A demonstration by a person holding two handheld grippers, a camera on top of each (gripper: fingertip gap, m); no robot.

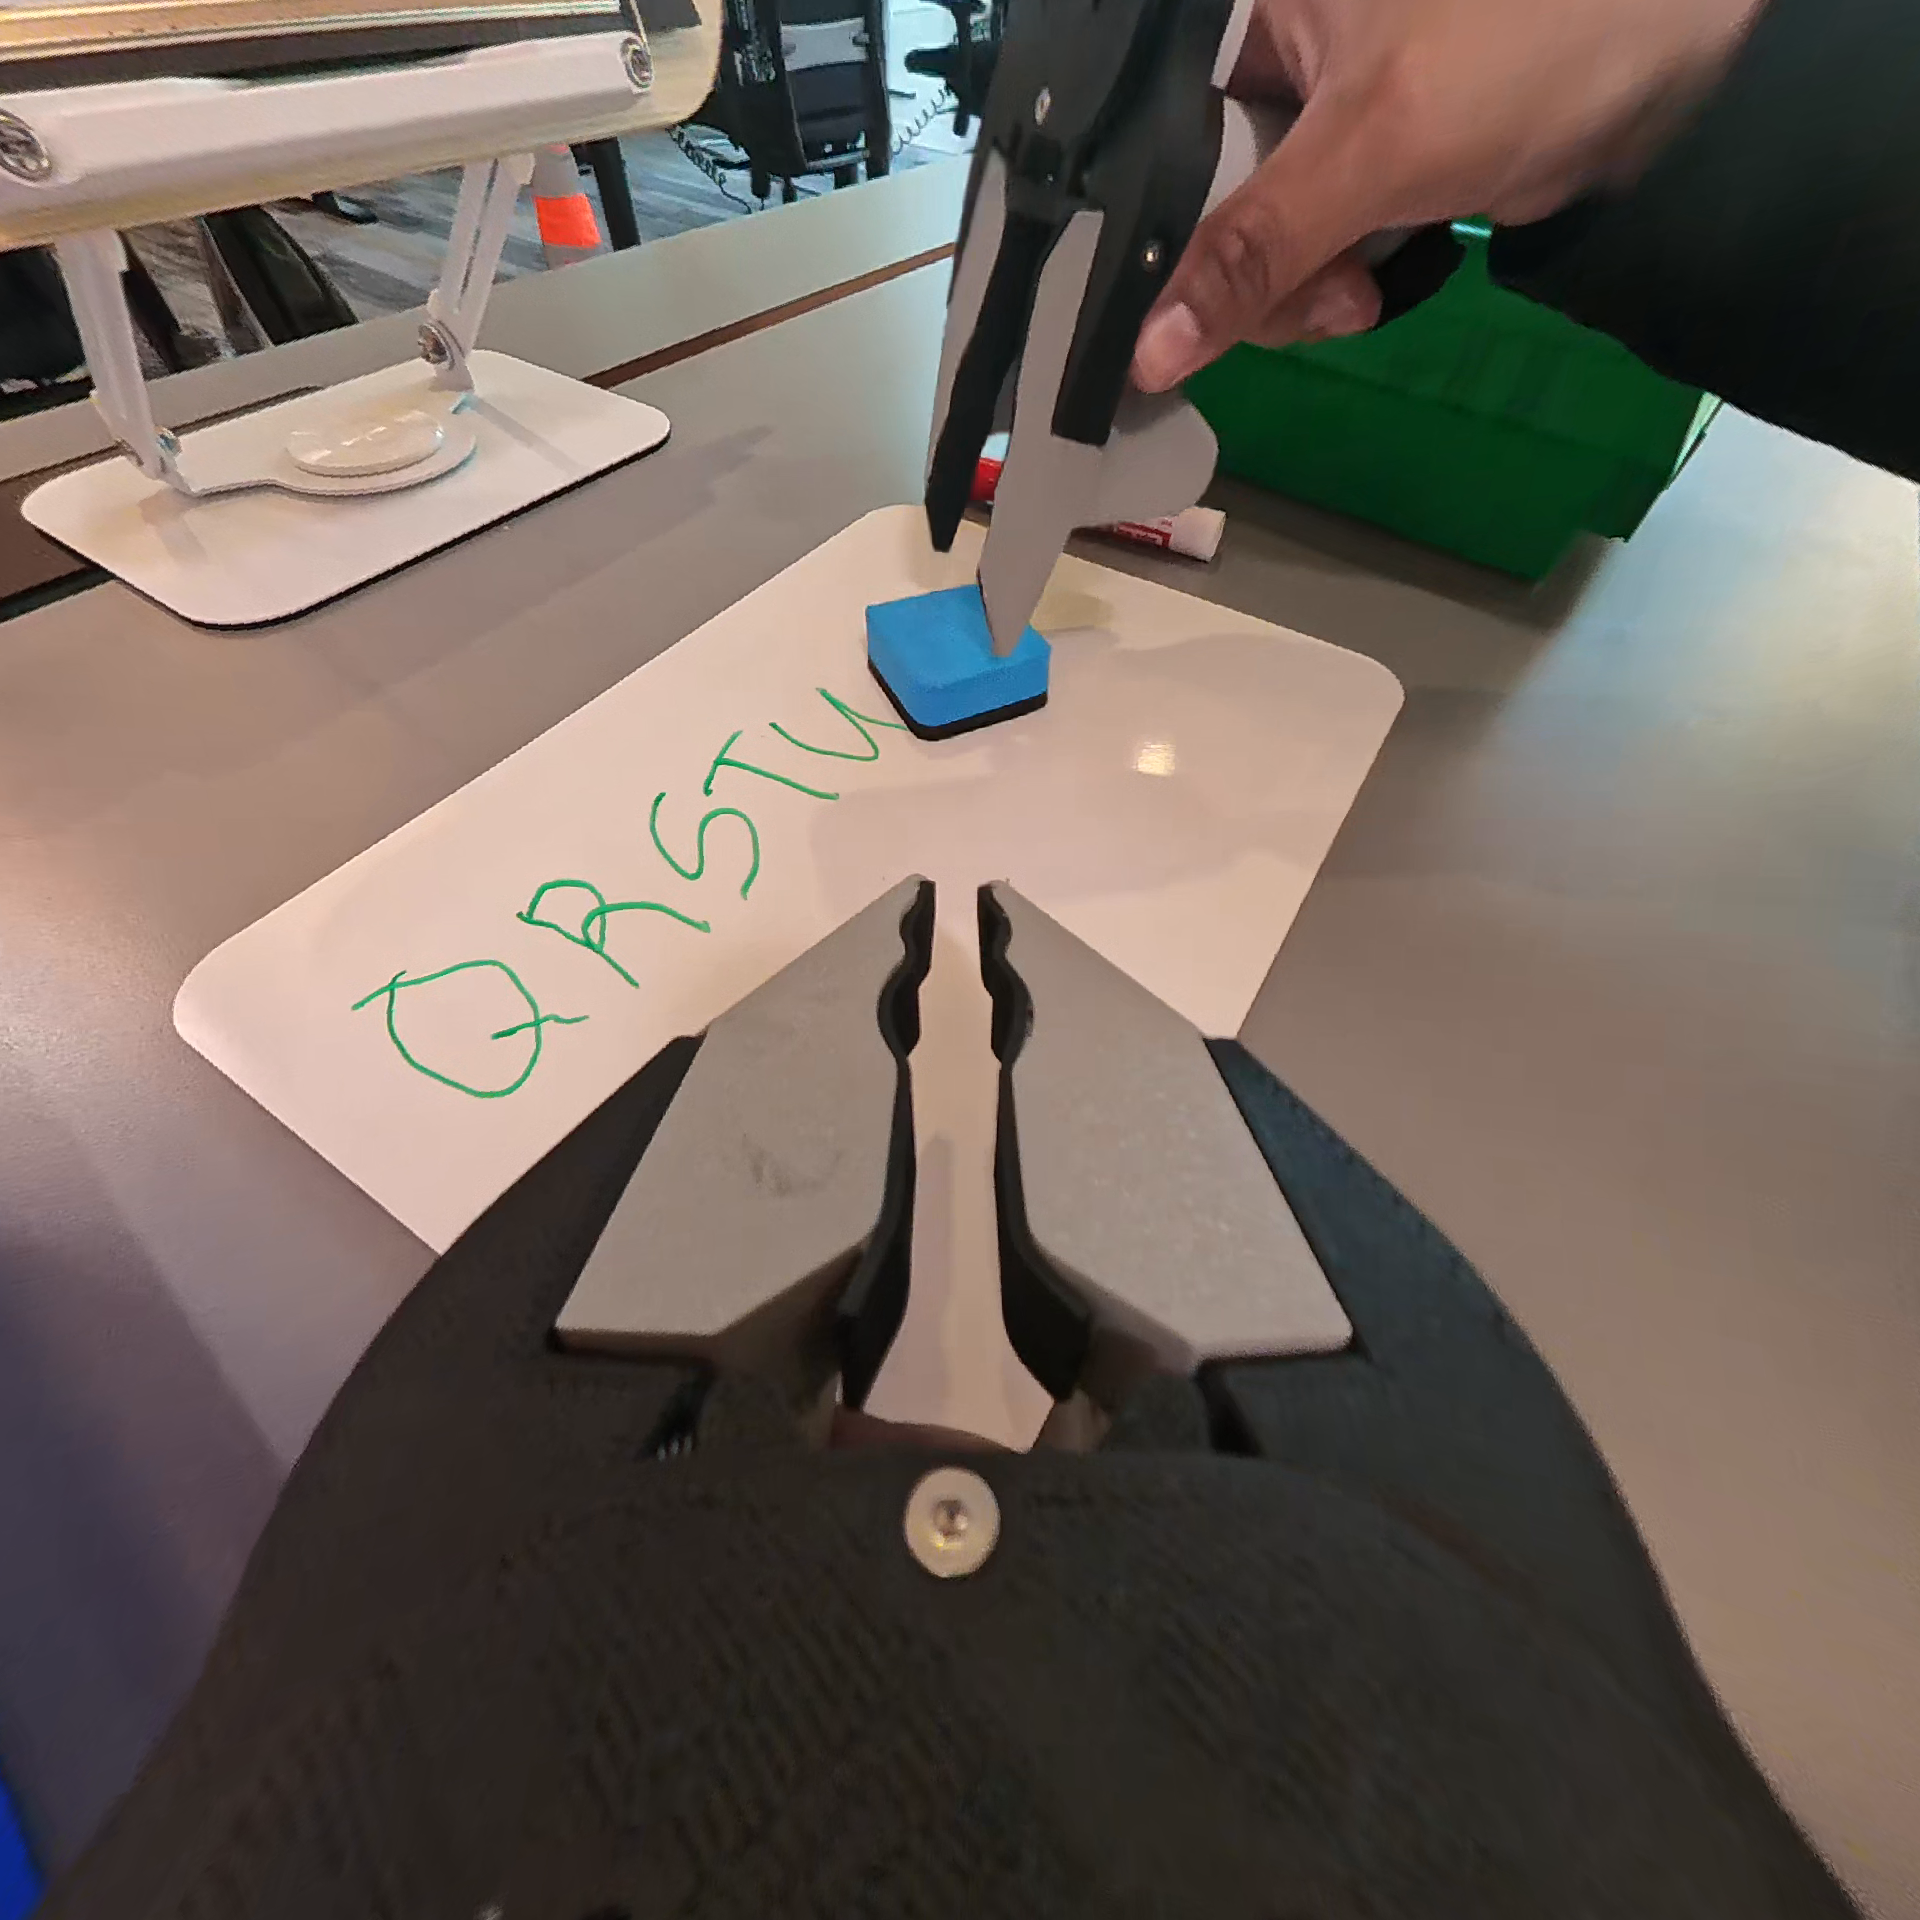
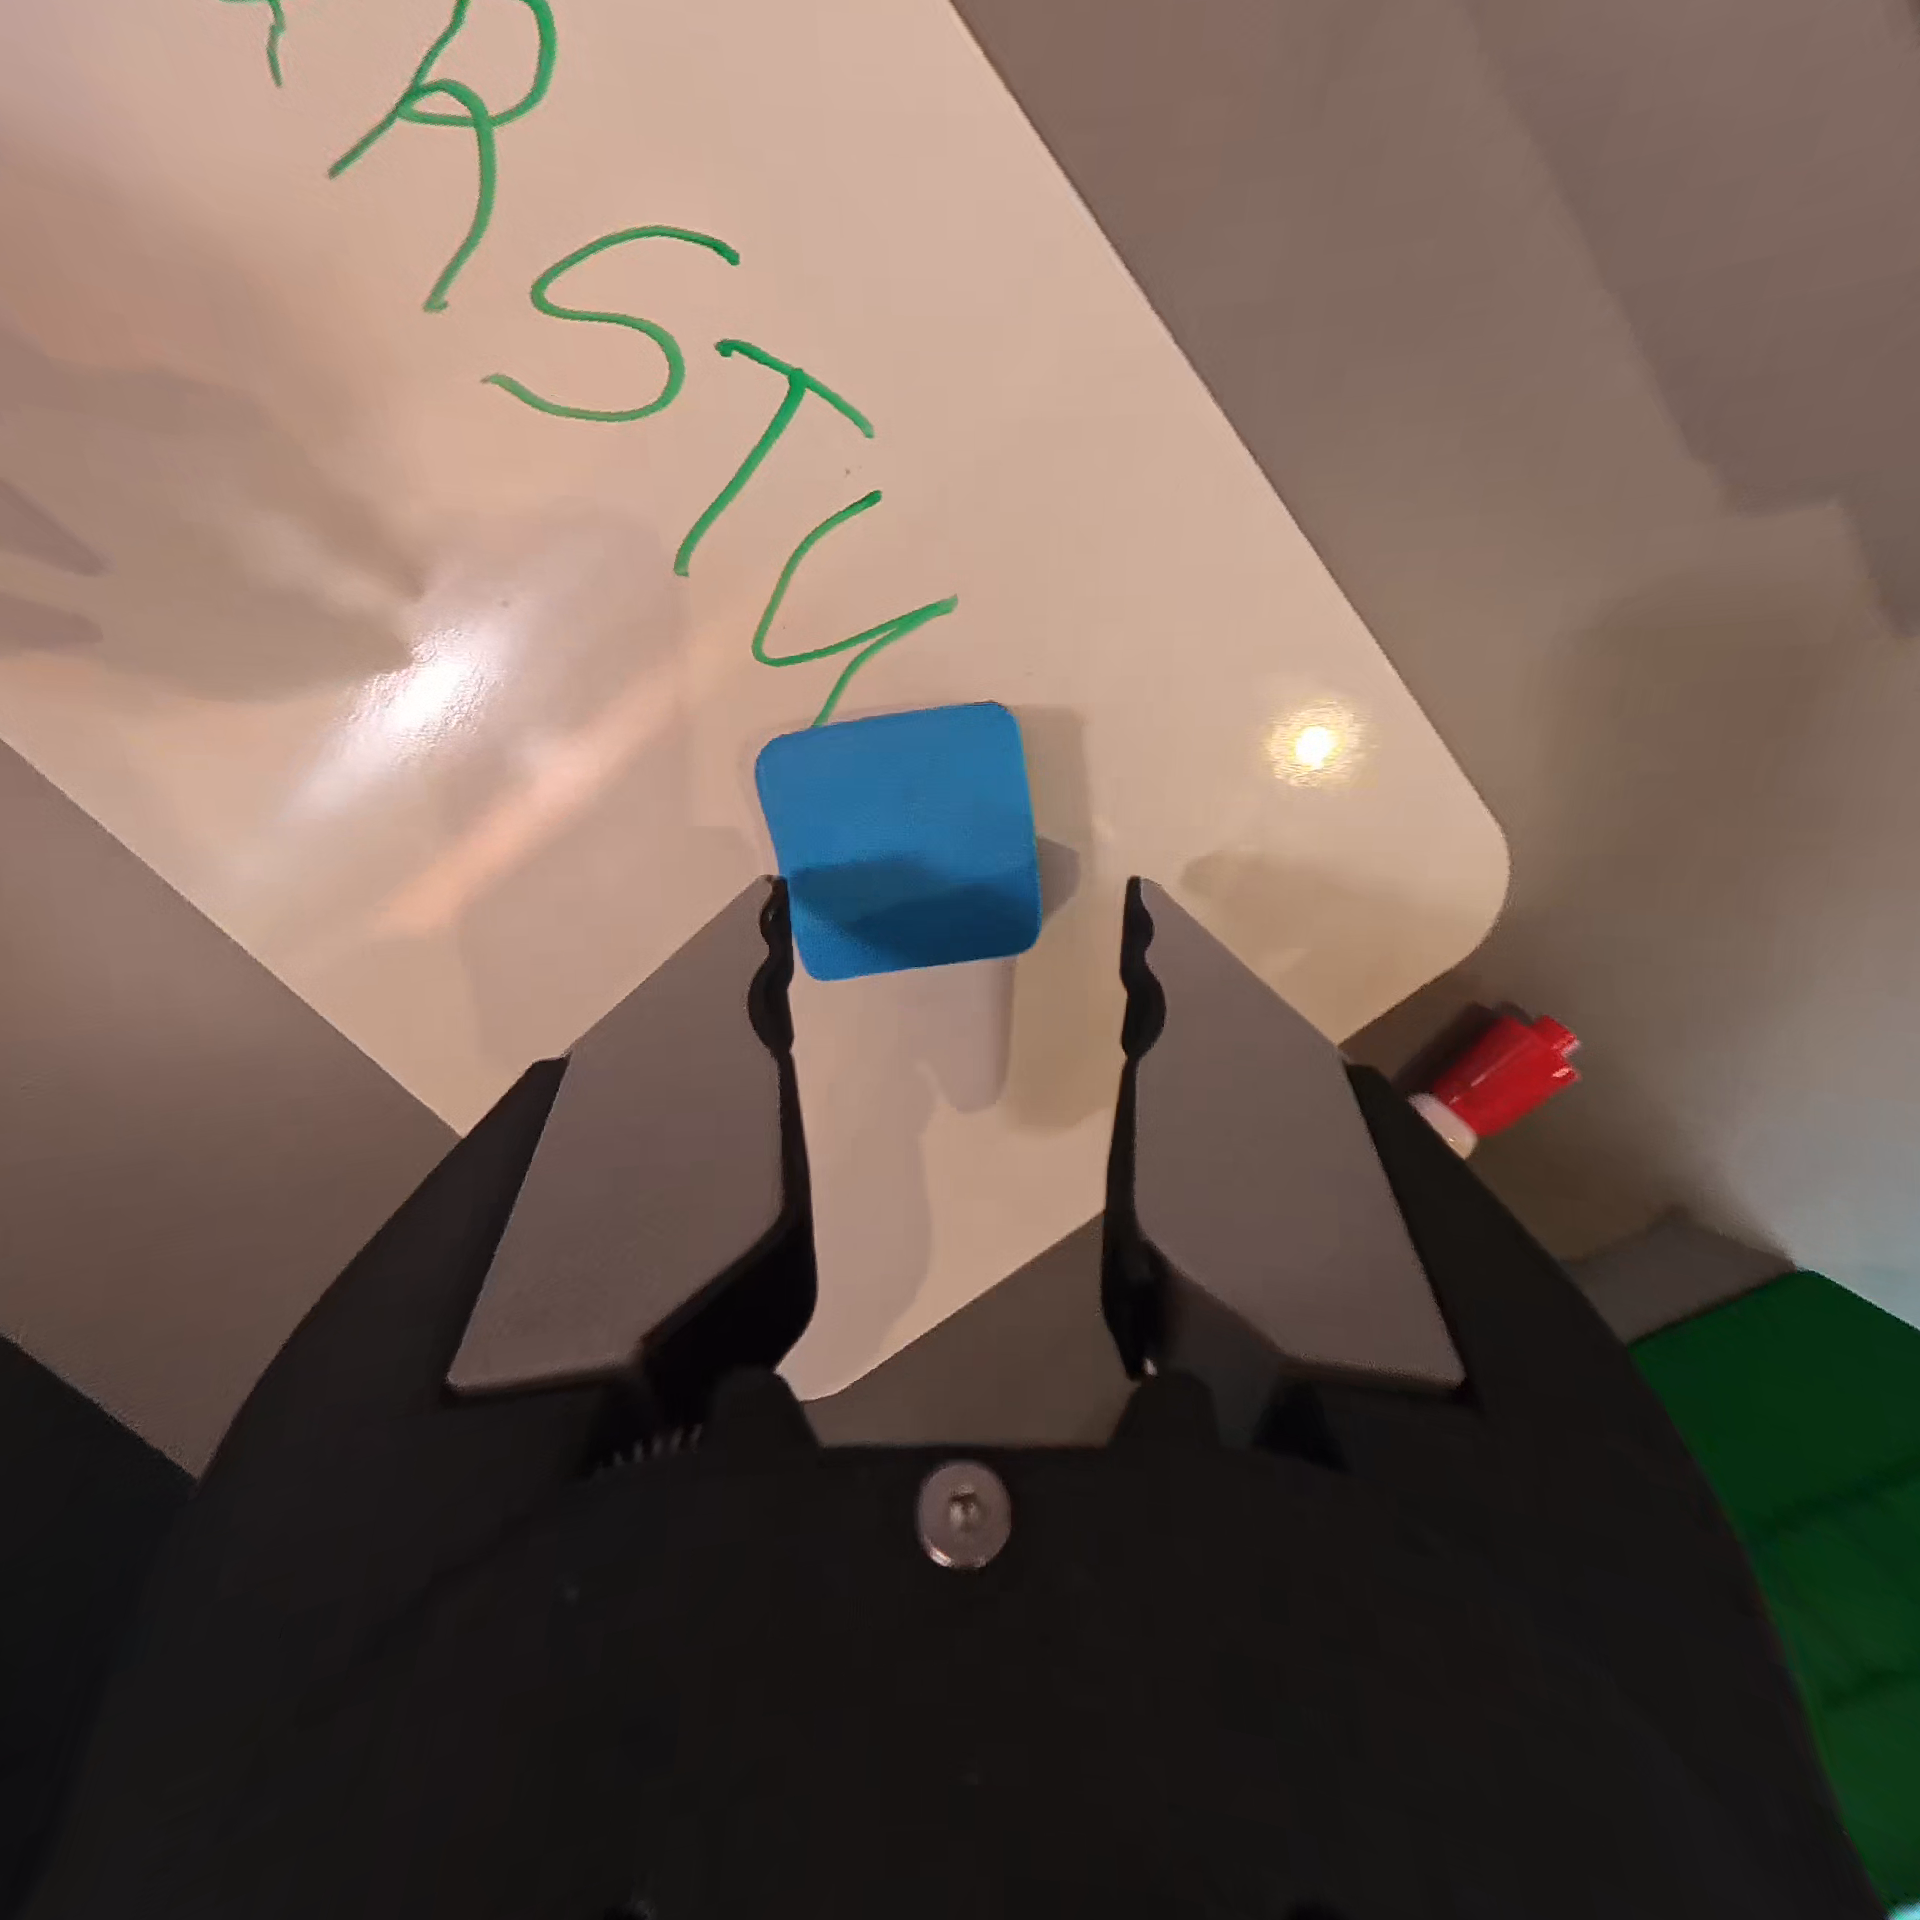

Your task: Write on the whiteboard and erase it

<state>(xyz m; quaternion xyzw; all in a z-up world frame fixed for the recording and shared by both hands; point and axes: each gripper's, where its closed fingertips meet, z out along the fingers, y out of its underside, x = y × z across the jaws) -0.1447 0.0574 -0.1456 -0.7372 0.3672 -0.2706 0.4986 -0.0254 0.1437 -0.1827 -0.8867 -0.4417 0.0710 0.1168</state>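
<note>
The flat white rounded-corner whiteboard [image 1: 1143,831] lies on the grey table [image 1: 1558,1039], green handwriting [image 1: 582,966] across it. A square blue foam eraser [image 2: 899,831] rests on its far part, touching the writing's end. The right gripper [image 2: 951,914] hangs over it, fingers apart. The left gripper [image 1: 956,899], fingers nearly together and empty, sits over the near edge. A red-capped marker [image 2: 1507,1070] lies just beyond the board, near a green bin [image 1: 1455,457].

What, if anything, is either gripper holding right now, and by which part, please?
Nothing is held. The right gripper is open above the blue eraser; the left gripper, nearly closed, is empty.
</note>
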